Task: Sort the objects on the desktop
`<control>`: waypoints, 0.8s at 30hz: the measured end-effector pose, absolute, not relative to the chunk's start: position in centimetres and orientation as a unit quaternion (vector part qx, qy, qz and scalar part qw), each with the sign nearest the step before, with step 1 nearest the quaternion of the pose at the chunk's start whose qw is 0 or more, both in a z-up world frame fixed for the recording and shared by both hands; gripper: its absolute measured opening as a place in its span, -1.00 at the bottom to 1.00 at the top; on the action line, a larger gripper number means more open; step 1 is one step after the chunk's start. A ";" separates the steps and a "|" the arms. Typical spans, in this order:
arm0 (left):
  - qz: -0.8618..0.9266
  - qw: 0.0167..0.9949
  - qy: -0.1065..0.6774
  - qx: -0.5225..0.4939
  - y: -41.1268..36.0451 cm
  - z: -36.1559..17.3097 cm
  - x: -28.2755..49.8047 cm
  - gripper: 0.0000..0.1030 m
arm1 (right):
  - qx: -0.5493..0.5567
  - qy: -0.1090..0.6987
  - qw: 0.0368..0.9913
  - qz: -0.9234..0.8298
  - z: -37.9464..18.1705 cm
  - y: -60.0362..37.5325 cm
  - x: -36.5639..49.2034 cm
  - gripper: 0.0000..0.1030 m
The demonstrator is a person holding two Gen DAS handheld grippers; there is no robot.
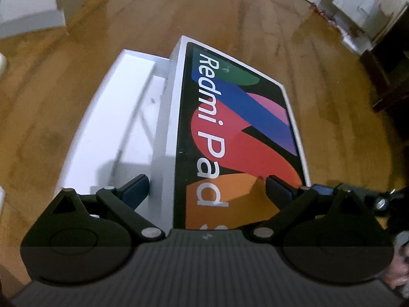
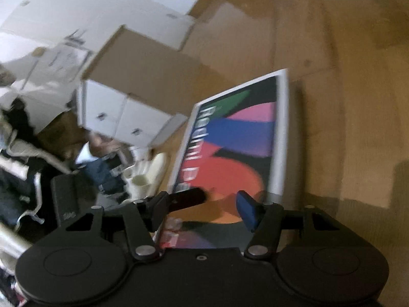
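Step in hand: the Redmi Pad box lid [image 1: 237, 128] is carried in the air, tilted, beside the white box base [image 1: 120, 117]; judged, this is the closing or stacking of the box.
Next move: judged, the lid needs to be levelled, lined up over the base and lowered squarely; a tilted lid may catch on a wall of the base.
Floor [image 1: 294, 25]: brown wood, well below both box parts in the left wrist view.
Cabinet [image 2: 122, 117]: white with a brown top, left of the lid in the right wrist view; blurred.
Lid position: its left long edge lies against or just over the base's right wall; which, I cannot tell. In the right wrist view the lid [image 2: 237, 138] hangs over bare floor, and the base is not seen.
Left gripper [image 1: 207, 186]: jaws wide apart, one finger at each side of the lid's near end; the left finger [image 1: 135, 189] stands beside the lid's white side, the right finger [image 1: 278, 189] over its printed face. Contact is not clear, so a grip cannot be confirmed.
Right gripper [image 2: 222, 199]: jaws part open around the lid's near edge; the blue pad [image 2: 246, 207] lies over the printed face. Blur hides whether they pinch it.
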State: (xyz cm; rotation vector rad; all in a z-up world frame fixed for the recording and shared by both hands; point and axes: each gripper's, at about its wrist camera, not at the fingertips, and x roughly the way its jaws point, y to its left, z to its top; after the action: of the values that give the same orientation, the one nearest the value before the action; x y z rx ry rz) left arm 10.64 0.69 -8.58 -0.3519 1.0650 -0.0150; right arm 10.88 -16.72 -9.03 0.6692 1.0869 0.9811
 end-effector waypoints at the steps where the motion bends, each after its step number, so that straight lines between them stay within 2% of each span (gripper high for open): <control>1: -0.009 0.847 0.506 -0.166 0.6 -8.7 10.6 0.91 | 0.293 0.492 0.693 0.437 -9.2 -16.5 10.9 0.26; 6: -0.002 0.845 0.512 -0.152 0.5 -9.2 10.6 0.91 | 0.302 0.495 0.703 0.411 -9.3 -17.1 11.1 0.27; 10: 0.004 0.850 0.507 -0.140 0.6 -8.9 10.5 0.91 | 0.312 0.483 0.732 0.365 -9.1 -18.5 11.4 0.35; 24: -0.004 0.857 0.503 -0.112 0.6 -8.7 10.6 0.89 | 0.266 0.561 0.717 0.318 -12.0 -16.7 12.5 0.41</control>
State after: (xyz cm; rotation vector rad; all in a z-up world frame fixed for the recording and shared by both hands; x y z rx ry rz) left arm 10.63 0.57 -8.71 -0.2352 1.0572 -0.0076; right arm 12.51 -16.67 -12.03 0.5885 1.2416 0.7038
